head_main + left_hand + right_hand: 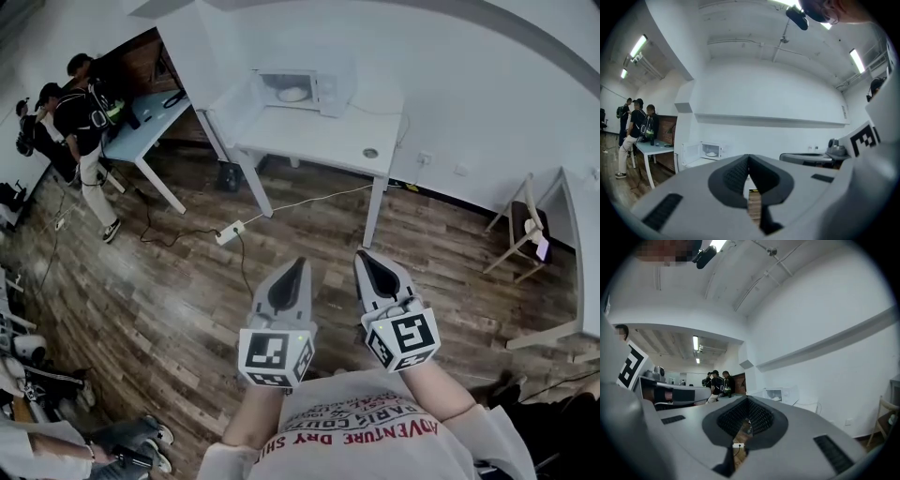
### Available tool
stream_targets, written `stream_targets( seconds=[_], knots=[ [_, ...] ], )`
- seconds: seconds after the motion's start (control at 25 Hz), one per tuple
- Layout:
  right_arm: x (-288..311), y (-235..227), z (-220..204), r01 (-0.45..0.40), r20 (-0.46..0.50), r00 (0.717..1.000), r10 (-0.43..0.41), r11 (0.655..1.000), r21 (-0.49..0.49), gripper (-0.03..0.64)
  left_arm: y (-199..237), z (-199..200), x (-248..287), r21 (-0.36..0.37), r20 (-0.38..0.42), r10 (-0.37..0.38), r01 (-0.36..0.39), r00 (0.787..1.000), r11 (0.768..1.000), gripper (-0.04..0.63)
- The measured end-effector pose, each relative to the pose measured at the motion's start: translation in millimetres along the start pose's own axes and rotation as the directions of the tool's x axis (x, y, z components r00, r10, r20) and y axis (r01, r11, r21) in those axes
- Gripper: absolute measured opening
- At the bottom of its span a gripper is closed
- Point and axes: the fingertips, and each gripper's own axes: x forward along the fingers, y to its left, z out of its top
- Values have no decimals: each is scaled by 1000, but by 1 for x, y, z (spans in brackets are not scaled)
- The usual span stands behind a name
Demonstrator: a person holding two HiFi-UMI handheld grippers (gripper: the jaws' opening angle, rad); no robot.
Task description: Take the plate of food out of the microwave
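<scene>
A white microwave [302, 89] stands on the far white table [319, 141], its door swung open to the left. Inside it lies a pale plate of food [292, 94]. The left gripper view also shows the microwave [711, 151] with the plate [711, 153], small and far off. In the right gripper view the microwave [780, 393] is just as distant. My left gripper [299, 263] and right gripper [362, 256] are held side by side near my chest, well short of the table. Both are shut with nothing between the jaws.
A power strip [230, 232] and its cable lie on the wooden floor between me and the table. A small round object [370, 153] sits on the tabletop. Several people [80, 112] stand by a blue table at the left. A chair [523, 230] stands at the right.
</scene>
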Motion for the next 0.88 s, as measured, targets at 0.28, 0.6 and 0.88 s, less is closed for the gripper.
stream_targets(
  seconds=[0.28,0.6,0.88],
  knots=[
    [16,-12,-24,14,-46,999,-13,1000,14,3,10,-21,19,-30,-38,-29,27,999,999,5],
    [69,-20,-39,-10,-116,993,10,1000,2,3,51,-26,64,-99,-46,-23,19,999,995,6],
    [171,-38,-56,1,-129,992,-4,1000,-23,3,120,-48,141,-132,-76,-65,55,995,990,5]
  ],
)
